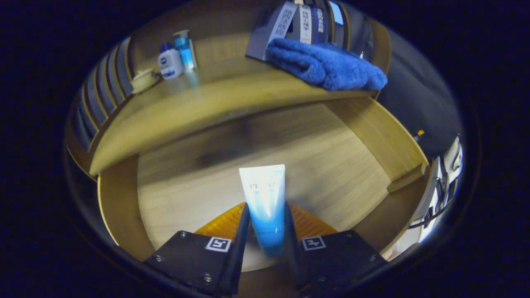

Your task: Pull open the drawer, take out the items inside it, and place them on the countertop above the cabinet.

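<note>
**Currently: tube clamped, drawer open below the countertop**

Gripper [265, 225] has its jaws closed on a white-to-blue squeeze tube [264, 198]; both fingers press its lower sides. Tube stands upright between the fingers, crimped white end at 12 o'clock, blue end down. Its cap is hidden behind the fingers, and the print on the tube is cut off and not fully legible.

Behind the tube, at 6 o'clock, an orange ribbed object [225, 223] shows on either side of the fingers. Its middle is hidden, so I can't tell what it is.

The open light wooden drawer [323, 165] spreads beyond the fingers, bare floor showing, side walls at 9 and 3 o'clock. A blurred dark shadow lies across its far part.

Above it, at 12 o'clock, the wooden countertop [198, 107] holds:
- folded blue towel [327, 64] at 1 o'clock, with dark printed boxes [290, 25] just behind it, tops cut off
- small white bottle with a blue cap [169, 62] and a taller blue pump bottle [184, 49], touching or nearly so, at 11 o'clock
- small cream cup-like dish [144, 79] just beside them, too small to make out

At 3 o'clock, white equipment with cables [439, 190], partly cut off.
</note>
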`<state>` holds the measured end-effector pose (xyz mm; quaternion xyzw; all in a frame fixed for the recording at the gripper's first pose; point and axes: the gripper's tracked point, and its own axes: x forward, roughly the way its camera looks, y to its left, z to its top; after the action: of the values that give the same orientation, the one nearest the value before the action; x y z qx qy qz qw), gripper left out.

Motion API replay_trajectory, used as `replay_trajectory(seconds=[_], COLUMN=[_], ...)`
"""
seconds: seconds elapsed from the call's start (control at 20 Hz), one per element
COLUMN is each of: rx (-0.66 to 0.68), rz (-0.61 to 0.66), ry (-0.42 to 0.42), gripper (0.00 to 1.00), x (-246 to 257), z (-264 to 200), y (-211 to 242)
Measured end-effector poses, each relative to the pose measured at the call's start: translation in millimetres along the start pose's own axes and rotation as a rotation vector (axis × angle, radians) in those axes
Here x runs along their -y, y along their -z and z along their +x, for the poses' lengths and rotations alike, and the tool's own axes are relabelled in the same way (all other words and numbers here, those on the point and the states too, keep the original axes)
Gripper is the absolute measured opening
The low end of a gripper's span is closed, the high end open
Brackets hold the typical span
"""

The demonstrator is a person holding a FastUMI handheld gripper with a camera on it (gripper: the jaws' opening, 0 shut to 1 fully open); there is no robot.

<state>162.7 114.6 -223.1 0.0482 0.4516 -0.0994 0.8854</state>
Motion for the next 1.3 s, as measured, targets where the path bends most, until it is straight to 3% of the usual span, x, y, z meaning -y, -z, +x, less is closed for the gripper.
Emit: replay_trajectory(seconds=[0.35,0.7,0.9,1.3], rx=[0.260,0.395,0.415,0.337], rz=[0.049,0.005,-0.047,-0.112], ry=[-0.057,-0.061,-0.077,-0.188], gripper=[0.47,0.47,0.47,0.47], x=[-11.0,-19.6,-34.4,-79.1], z=[-50.5,-93.3,-96.2,-48.8], y=[-62.7,-111.4,-143.0,-168.4])
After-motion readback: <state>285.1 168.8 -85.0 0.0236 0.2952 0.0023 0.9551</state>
